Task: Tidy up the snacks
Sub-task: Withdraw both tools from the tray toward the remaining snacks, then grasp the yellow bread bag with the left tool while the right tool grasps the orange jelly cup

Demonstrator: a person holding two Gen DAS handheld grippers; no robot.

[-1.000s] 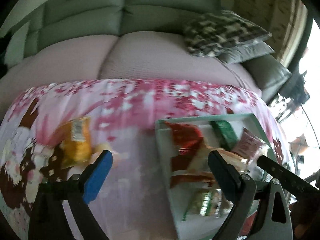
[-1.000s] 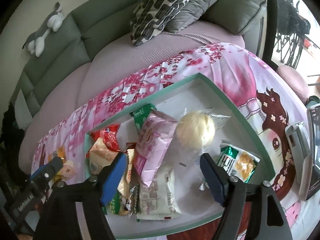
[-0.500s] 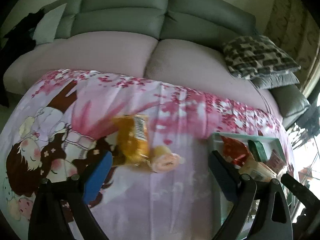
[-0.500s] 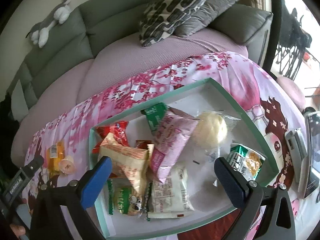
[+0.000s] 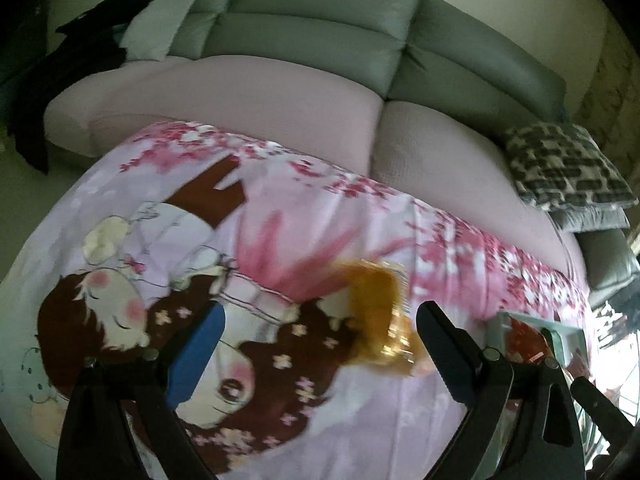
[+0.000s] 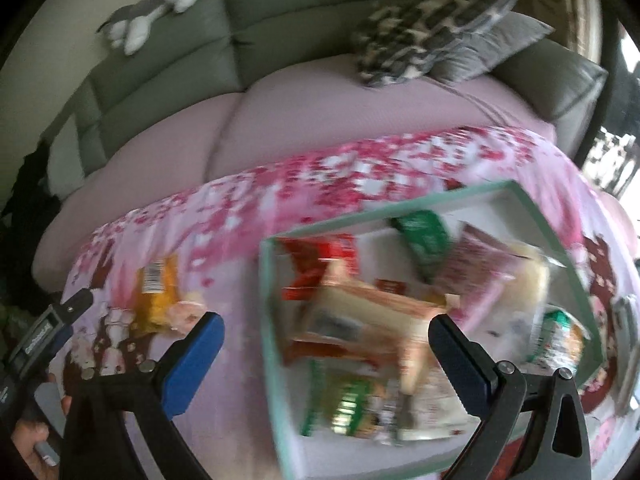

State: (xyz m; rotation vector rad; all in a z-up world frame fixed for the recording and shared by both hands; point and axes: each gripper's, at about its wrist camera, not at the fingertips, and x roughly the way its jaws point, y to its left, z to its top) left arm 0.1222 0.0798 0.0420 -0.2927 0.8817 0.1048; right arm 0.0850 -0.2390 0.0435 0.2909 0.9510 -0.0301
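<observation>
Close by, the left gripper (image 5: pixel 320 344) hangs over the pink cartoon cloth (image 5: pixel 224 240) with its two fingers spread wide and nothing between them. Just past its right finger lies a yellow snack bag (image 5: pixel 376 312), blurry, flat on the cloth, with a small pink snack (image 6: pixel 186 310) touching its near end. The right gripper (image 6: pixel 324 344) is also spread wide and holds nothing. It hovers over the near left part of a green-rimmed tray (image 6: pixel 266 320) that sits on the same cloth, to the right of the yellow bag. The tray is full of snack packs: a tan one (image 6: pixel 360 316) in the middle, a red one (image 6: pixel 316 264) behind it, a green one (image 6: pixel 424 234) further back, and a pale round bun (image 6: pixel 528 280) on the right. Beyond the cloth is a sofa (image 5: pixel 248 92) with pink seats and a grey back. A spotted pillow (image 6: pixel 432 20) leans at its right end, and a stuffed toy (image 6: pixel 156 8) lies on top of the back.
</observation>
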